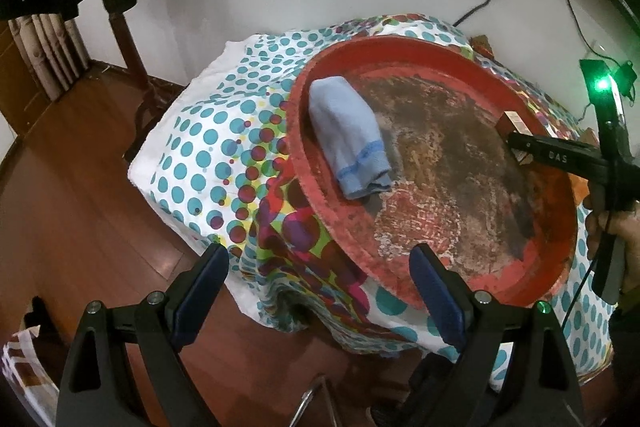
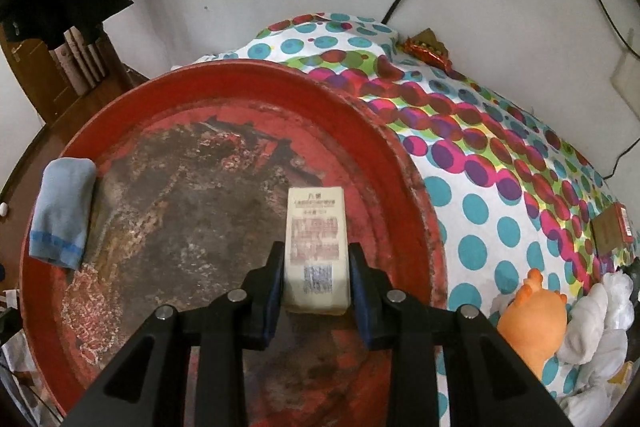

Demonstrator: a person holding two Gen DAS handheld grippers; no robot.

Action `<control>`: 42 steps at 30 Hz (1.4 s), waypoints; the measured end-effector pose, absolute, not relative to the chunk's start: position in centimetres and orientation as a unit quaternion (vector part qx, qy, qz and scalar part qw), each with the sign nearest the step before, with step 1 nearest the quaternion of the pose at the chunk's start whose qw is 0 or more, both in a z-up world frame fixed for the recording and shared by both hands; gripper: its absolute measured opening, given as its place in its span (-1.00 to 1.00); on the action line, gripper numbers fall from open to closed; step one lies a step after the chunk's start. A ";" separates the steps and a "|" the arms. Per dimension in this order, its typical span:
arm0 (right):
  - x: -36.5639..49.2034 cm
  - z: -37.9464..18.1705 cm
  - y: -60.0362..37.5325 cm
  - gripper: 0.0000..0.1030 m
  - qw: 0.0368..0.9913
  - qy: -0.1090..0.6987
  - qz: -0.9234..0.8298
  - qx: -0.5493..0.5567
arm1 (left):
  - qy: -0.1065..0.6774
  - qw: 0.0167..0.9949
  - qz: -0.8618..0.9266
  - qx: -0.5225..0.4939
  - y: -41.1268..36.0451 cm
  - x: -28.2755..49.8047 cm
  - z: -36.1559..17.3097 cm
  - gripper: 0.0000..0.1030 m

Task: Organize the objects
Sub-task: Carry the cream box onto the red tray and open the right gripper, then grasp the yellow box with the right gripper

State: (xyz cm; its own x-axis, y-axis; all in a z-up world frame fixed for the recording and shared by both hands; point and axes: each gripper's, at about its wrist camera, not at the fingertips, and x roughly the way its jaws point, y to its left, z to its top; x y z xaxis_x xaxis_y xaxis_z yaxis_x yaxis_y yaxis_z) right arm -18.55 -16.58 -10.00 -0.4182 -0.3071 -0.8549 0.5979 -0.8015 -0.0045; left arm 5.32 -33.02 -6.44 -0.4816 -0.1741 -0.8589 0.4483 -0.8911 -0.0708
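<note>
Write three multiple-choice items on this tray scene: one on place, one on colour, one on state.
1. Where does the folded cloth lie?
A. inside the round red tray, by its rim
B. on the dotted tablecloth
C. on the floor

2. What colour is the cloth?
A. green
B. light blue
C. black

3. How does the left gripper stand?
A. shut on the cloth
B. shut on the tray
C. open, empty

Key: A, it rests on the tray floor beside the rim; B, pale blue with a darker band; C, its jaws are wide apart with nothing between.
</note>
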 end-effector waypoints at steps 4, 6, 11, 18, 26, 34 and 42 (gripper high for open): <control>-18.4 -9.5 -16.2 -0.10 0.274 0.158 -0.828 0.464 | 0.139 0.180 -0.853 0.470 -32.5 5.2 -6.0 0.75; -18.0 -8.9 -15.6 -0.09 0.279 0.151 -0.828 0.462 | 0.135 0.178 -0.855 0.467 -32.1 5.0 -5.6 0.75; -16.3 -6.3 -13.0 -0.08 0.286 0.130 -0.841 0.440 | 0.133 0.163 -0.862 0.461 -30.7 4.2 -4.8 0.75; -13.9 -4.1 -4.7 -0.06 0.250 0.102 -0.866 0.422 | 0.110 0.119 -0.874 0.458 -26.3 2.2 -4.0 0.75; -11.2 -2.8 7.0 -0.06 0.169 0.080 -0.897 0.401 | 0.077 0.067 -0.883 0.459 -20.3 0.4 -3.4 0.75; -9.6 -4.4 15.2 -0.06 0.114 0.068 -0.899 0.417 | 0.043 0.023 -0.884 0.464 -14.7 -1.2 -3.1 0.75; -11.2 -6.9 17.2 -0.06 0.098 0.046 -0.894 0.434 | 0.024 -0.006 -0.880 0.474 -10.7 -2.7 -3.5 0.75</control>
State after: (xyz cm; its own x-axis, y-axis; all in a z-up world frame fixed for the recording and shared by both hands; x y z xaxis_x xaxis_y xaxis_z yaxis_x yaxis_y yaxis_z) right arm -11.22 17.24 -6.92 -0.6040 -0.1356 -0.7854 0.2158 -0.9764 0.0027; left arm -2.66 -10.75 -3.49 -0.5503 0.0336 -0.8343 0.0124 -0.9988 -0.0483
